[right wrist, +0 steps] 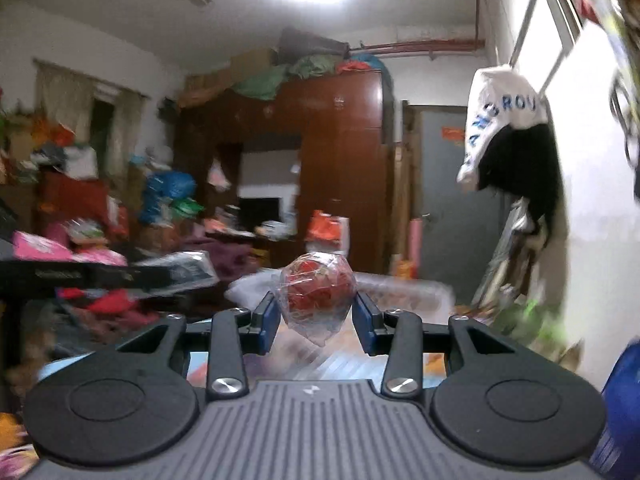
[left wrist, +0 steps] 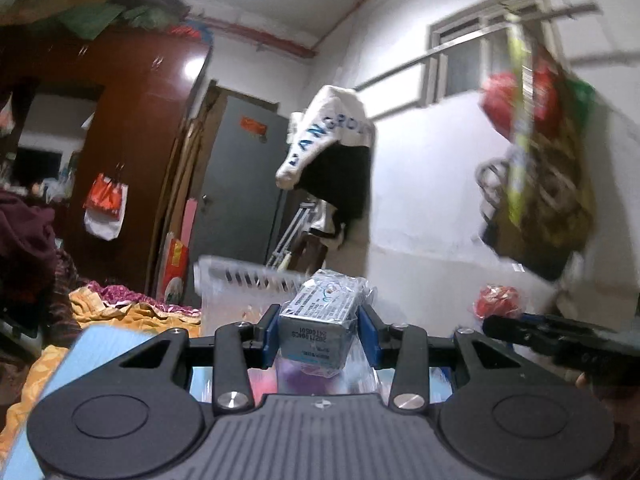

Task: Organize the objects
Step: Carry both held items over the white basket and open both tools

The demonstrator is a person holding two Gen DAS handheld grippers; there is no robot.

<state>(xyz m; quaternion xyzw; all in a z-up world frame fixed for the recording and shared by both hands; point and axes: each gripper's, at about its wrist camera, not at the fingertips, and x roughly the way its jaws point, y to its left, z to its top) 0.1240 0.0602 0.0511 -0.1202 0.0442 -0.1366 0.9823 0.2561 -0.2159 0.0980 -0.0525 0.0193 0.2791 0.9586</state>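
So both tongs are loaded: the left tongs (left wrist: 318, 330) are clamped on a plastic-wrapped box (left wrist: 320, 320), the right tongs (right wrist: 315, 312) on a wrapped red bundle (right wrist: 316, 292). Both loads are best kept level and lowered into the white basket (left wrist: 248, 280) ahead, one by one.

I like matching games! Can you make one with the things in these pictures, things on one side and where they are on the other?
Things:
1. wrapped box
2. red ball in clear wrap
3. white cloth with blue letters
4. white basket

Places:
A. hanging by the wall
B. between the right gripper's pads
C. behind the left gripper
D. between the left gripper's pads

Pairs: 1-D, 2-B, 3-A, 4-C
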